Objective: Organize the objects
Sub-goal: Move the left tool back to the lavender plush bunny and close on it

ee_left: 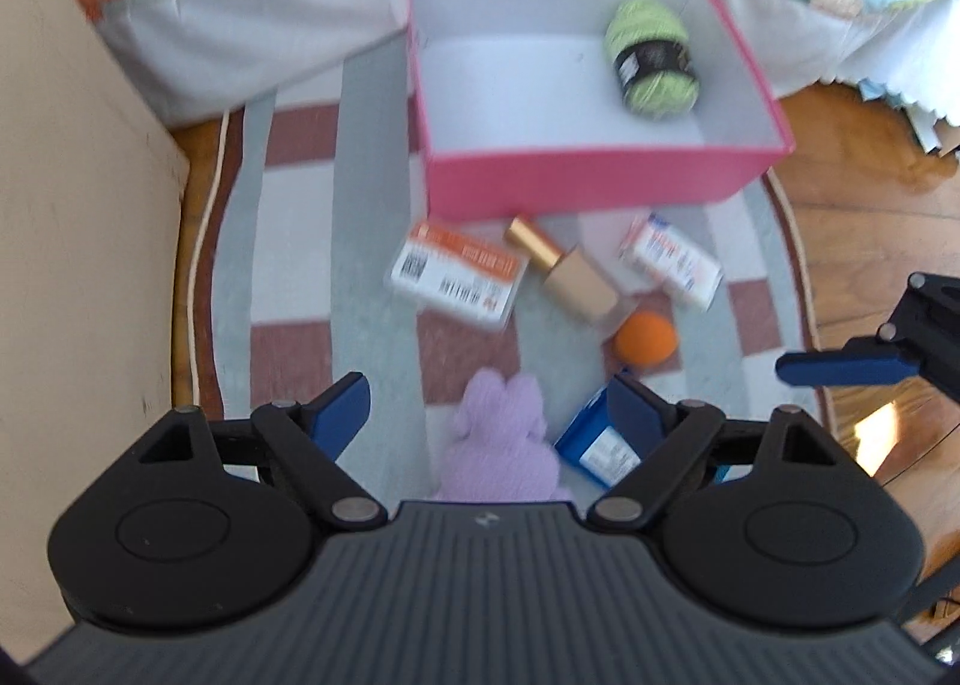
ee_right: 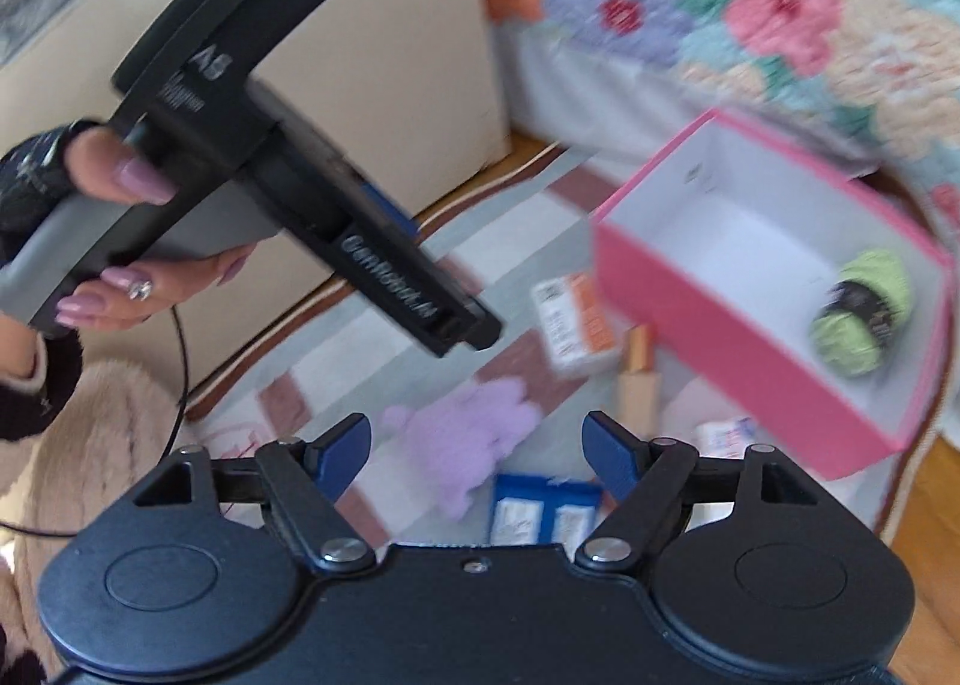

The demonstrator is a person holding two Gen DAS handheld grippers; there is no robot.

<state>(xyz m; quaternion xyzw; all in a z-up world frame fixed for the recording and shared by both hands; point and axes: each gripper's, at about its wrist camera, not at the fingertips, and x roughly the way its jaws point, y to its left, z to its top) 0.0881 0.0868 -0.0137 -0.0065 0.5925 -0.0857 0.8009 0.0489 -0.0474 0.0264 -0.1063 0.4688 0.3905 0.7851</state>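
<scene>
Both hand-held grippers, left (ee_left: 489, 415) and right (ee_right: 480, 448), gape wide, seemingly empty.

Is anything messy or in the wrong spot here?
Yes. Only the green yarn sits in the pink box. The gold bottle lies tipped on its side on the rug, with the orange ball, purple glove and small packets scattered around.

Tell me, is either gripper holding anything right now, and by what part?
Nothing is held: the left gripper and the right gripper are both open and empty.
</scene>
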